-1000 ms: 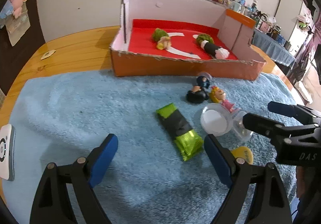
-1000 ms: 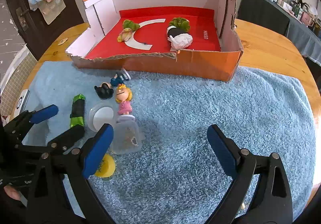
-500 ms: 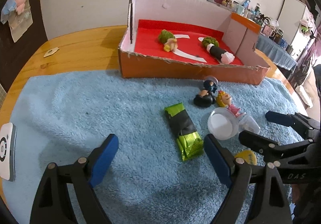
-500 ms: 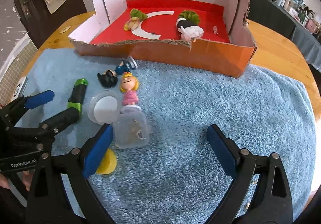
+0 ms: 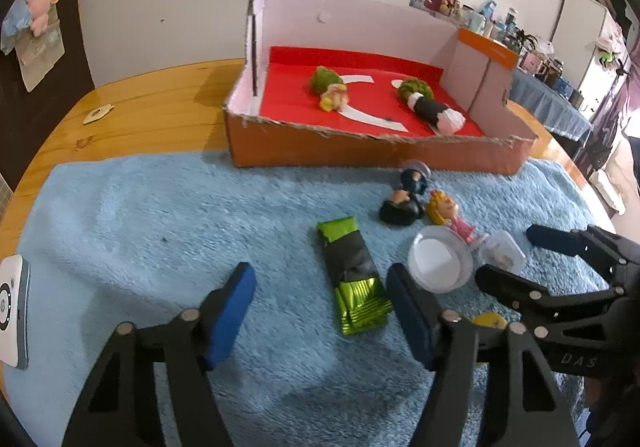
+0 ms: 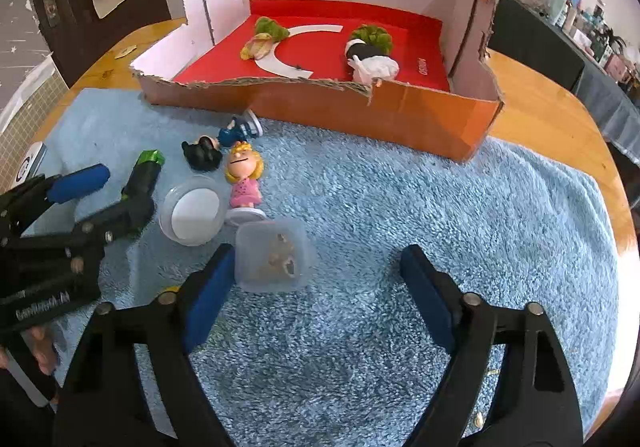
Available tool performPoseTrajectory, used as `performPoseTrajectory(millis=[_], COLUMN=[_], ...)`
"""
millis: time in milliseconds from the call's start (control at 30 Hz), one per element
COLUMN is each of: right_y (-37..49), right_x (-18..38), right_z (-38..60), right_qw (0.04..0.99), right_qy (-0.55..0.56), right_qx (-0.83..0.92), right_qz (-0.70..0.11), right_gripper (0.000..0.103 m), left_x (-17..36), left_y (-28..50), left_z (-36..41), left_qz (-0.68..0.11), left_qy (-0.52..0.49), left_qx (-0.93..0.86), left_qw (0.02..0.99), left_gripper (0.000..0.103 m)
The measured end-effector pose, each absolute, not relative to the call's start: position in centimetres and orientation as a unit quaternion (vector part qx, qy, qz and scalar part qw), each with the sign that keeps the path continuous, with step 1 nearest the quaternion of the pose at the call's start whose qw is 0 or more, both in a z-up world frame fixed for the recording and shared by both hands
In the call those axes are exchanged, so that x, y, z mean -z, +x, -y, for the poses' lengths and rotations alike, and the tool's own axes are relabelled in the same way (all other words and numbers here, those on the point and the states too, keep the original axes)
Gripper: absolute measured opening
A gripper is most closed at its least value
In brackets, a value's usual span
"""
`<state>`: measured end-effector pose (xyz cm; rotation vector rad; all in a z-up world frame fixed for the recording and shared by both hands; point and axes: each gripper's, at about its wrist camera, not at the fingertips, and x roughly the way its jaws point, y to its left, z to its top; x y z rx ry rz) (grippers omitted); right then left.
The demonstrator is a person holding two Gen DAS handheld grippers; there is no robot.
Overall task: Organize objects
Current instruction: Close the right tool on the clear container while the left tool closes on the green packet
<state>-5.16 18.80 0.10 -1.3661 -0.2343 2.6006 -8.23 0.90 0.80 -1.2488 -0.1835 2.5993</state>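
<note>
Blue fluffy towel [image 5: 160, 231] covers the wooden table. On it the green-and-black foil snack packet [image 5: 352, 275] lies between the left gripper [image 5: 320, 307]'s closing, empty jaws, long axis pointing toward the orange cardboard box [image 5: 360, 151]. Right gripper [image 6: 316, 287]'s jaws are closing too, empty, the clear square plastic container [image 6: 272, 255] just inside its left pad.

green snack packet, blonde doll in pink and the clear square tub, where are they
green snack packet [image 5: 354, 275], left wrist view, black middle
blonde doll in pink [image 6: 244, 179], right wrist view, chest
clear square tub [image 6: 274, 255], right wrist view, lid centre

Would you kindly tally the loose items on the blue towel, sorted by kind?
Toy figurines: 3
Clear plastic containers: 2
Green snack packet: 1
Yellow item: 1
Total: 7
</note>
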Motion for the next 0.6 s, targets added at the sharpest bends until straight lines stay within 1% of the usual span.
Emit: performPoseTrajectory(millis=[67,133,233,300,433,500,600], right_y=[-5.2,-5.2,-5.1,-5.0,-4.9,-4.8,-4.7], right_x=[-0.2,-0.4,-0.4,-0.4,-0.4,-0.4,-0.4], right_z=[-18.8,-18.8,-18.6,-18.4,-18.1,-18.1,-18.1], right_qw=[0.098,0.098,0.093,0.094,0.089,0.087,0.085], right_qy=[-0.458,-0.456,-0.456,-0.455,-0.456,-0.456,-0.455], right_qx=[-0.880,-0.881,-0.882,-0.882,-0.881,-0.882,-0.883], right_qz=[0.076,0.075,0.077,0.082,0.084,0.083,0.081], right_gripper=[0.069,0.059,0.052,0.050,0.041,0.039,0.039], left_x=[-0.8,-0.8,-0.9,-0.9,-0.8,-0.7,-0.7], left_y=[-8.6,-8.9,-9.5,-10.0,-10.2,-9.8,-9.4], left_z=[-0.6,-0.6,-1.0,-1.3,-1.4,-1.3,-0.8], left_qz=[0.063,0.063,0.060,0.058,0.058,0.057,0.063], left_qy=[-0.429,-0.430,-0.428,-0.428,-0.426,-0.423,-0.420], left_qx=[-0.893,-0.893,-0.893,-0.894,-0.895,-0.897,-0.898], left_qw=[0.122,0.120,0.121,0.119,0.119,0.115,0.113], left_gripper=[0.059,0.058,0.058,0.058,0.057,0.052,0.040])
